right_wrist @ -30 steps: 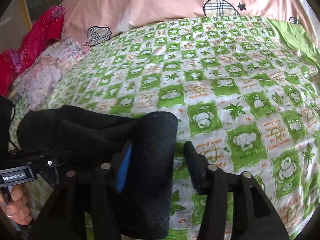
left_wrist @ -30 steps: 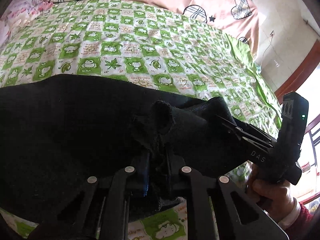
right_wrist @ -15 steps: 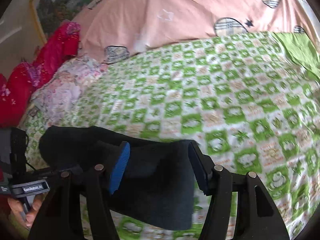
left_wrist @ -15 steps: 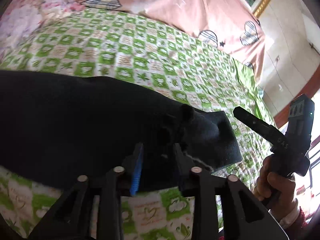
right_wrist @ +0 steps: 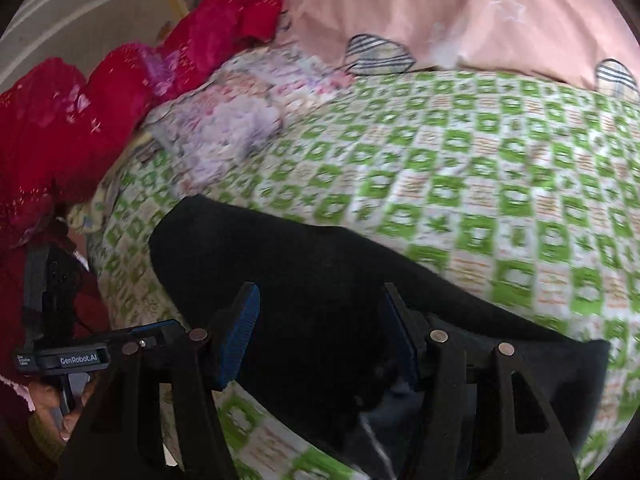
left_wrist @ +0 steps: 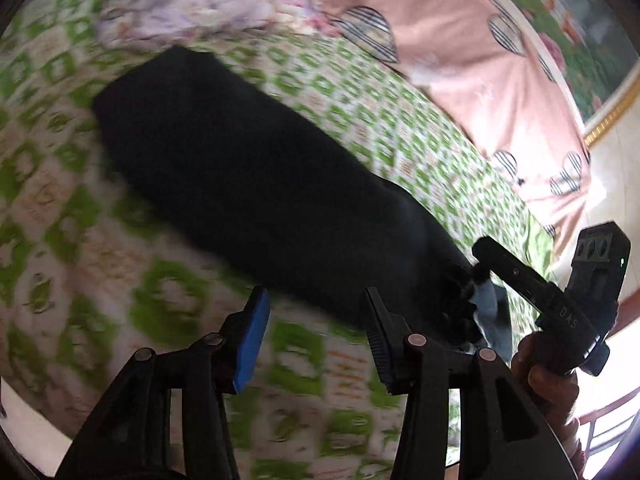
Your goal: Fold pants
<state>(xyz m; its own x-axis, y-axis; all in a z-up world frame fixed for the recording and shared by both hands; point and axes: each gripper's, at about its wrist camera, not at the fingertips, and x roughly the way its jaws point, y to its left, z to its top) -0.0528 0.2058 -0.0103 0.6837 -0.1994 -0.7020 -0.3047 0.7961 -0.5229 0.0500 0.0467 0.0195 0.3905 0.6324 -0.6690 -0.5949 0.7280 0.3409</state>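
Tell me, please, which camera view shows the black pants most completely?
The left wrist view: the black pants lie there as one long folded strip across the green checked bedsheet, visible nearly end to end. In the right wrist view, the pants are partly hidden behind the right gripper, whose fingers straddle them.

Daylight is brightening both fisheye views, motion blur is smearing the checked bedspread point(left_wrist: 100, 264), and dark vignetting is curving the edges.

We see matt black cloth pants point(left_wrist: 256, 184) lying on a soft printed cotton-like bedsheet point(left_wrist: 360, 120), beside a smooth pink quilt point(right_wrist: 460, 12).
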